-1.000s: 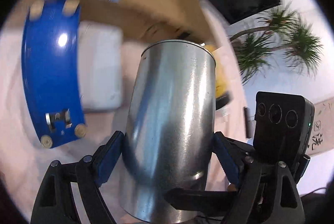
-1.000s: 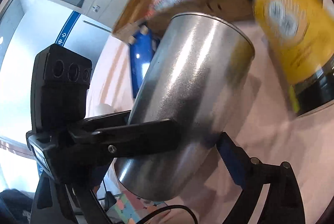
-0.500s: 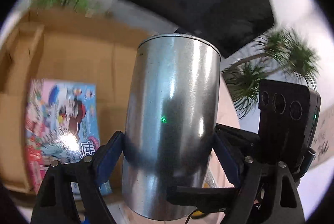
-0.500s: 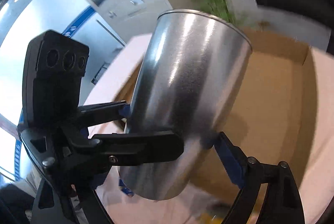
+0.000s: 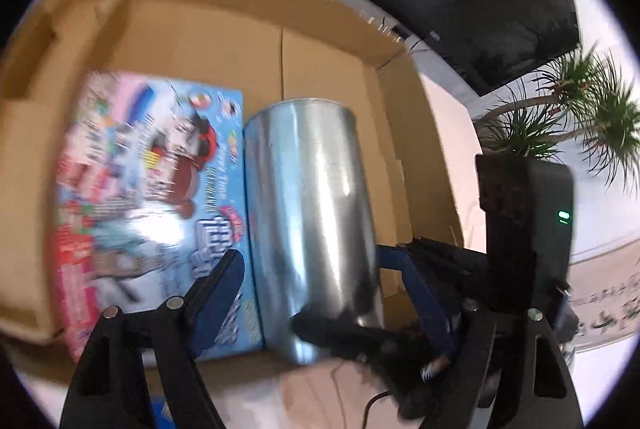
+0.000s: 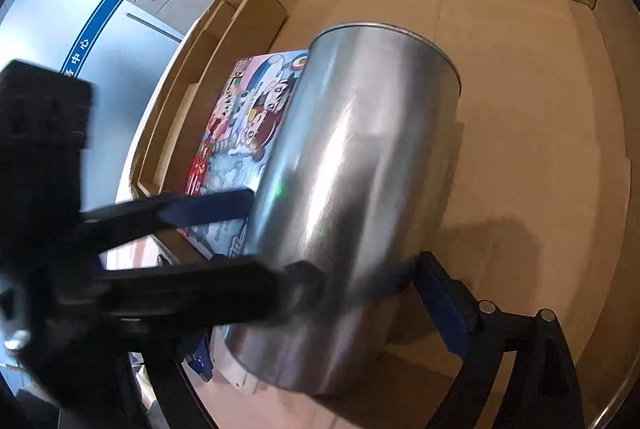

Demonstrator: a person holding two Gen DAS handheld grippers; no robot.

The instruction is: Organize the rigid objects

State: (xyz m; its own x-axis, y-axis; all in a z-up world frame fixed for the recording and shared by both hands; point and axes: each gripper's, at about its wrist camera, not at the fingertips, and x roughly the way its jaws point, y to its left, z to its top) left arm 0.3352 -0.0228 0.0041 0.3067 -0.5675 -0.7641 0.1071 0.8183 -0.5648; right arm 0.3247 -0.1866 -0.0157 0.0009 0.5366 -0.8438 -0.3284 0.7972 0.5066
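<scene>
Since a second ago the metal can (image 5: 308,221) has come from beside the blue curved piece and the yellow tin to above the open cardboard box (image 5: 328,57); its long axis runs from the near end by the grippers up and away to the rimmed far end, which points at the box's far wall and leans a little; it sits just beside the right edge of the colourful toy box (image 5: 152,197), which lies flat on the box floor; whether the can rests on that floor I cannot tell; the left gripper (image 5: 306,265) straddles the can, jaws closing, its left pad (image 5: 218,289) showing a gap; the right gripper (image 6: 320,309) pinches the can's lower part, jaws easing open, one pad (image 6: 440,297) touching metal.
</scene>
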